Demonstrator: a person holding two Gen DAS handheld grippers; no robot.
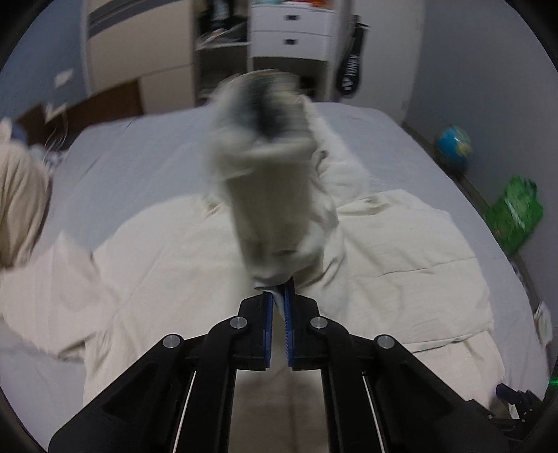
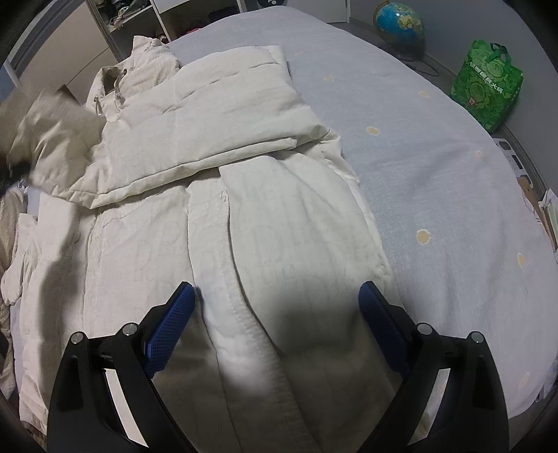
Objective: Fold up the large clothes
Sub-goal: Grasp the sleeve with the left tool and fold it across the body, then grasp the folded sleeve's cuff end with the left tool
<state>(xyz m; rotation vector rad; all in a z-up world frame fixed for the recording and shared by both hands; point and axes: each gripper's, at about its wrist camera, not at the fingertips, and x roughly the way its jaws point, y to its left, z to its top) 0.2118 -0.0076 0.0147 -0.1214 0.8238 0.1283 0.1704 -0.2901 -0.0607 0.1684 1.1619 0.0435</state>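
Sleeve swings up, pinched in left gripper jaws, blurred w/ motion. Cream jacket lies flat on bed, one side already folded in. Right gripper hovers over the hem, jaws spread wide. Best bet: carry sleeve straight across the chest, lay it flat, no twist.

One cream coat lies on one bed. At two o'clock sit one globe and one green bag. Two grippers show.
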